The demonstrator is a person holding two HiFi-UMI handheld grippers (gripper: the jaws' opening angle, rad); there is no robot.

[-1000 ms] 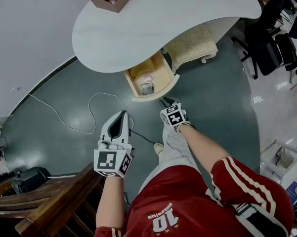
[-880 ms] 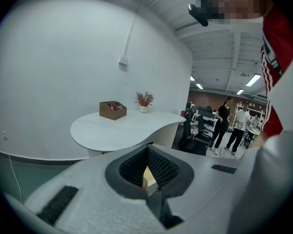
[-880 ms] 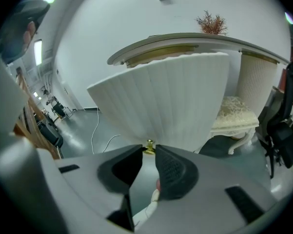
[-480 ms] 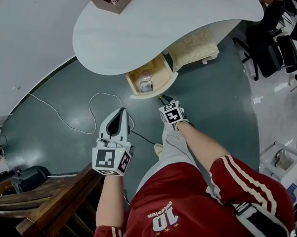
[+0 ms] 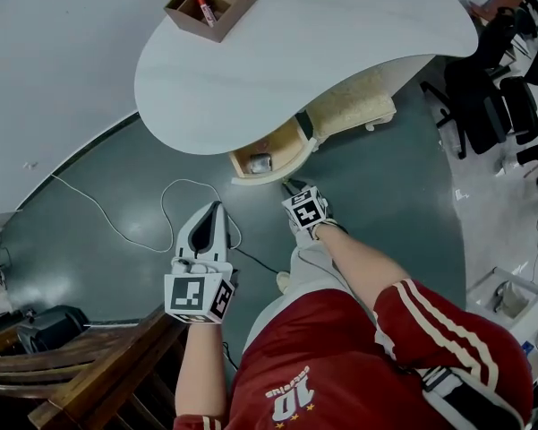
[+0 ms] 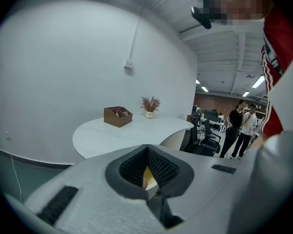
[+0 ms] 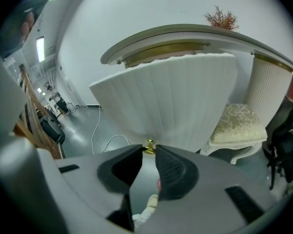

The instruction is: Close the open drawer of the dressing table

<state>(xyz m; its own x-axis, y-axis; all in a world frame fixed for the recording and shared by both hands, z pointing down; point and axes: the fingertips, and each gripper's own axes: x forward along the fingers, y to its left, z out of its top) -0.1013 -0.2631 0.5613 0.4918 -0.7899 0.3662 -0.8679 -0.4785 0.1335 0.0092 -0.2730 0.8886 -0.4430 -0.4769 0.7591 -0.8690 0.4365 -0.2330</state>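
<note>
Pinching the brass knob [image 7: 149,145] in your right gripper [image 7: 148,151], jaws narrowed, you guide a likely light, free-sliding drawer [image 5: 267,161], part-open under the dressing table [image 5: 277,52]; push squarely. Your left gripper [image 6: 147,149] is closed, empty.

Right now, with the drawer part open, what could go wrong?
1. The right claw seems to pinch the small knob only at its tips; it could slip off and hit the drawer front.
2. The drawer is part open with an item inside; a hard push could knock it over.
3. The cable runs by the shoe: trip risk.
</note>
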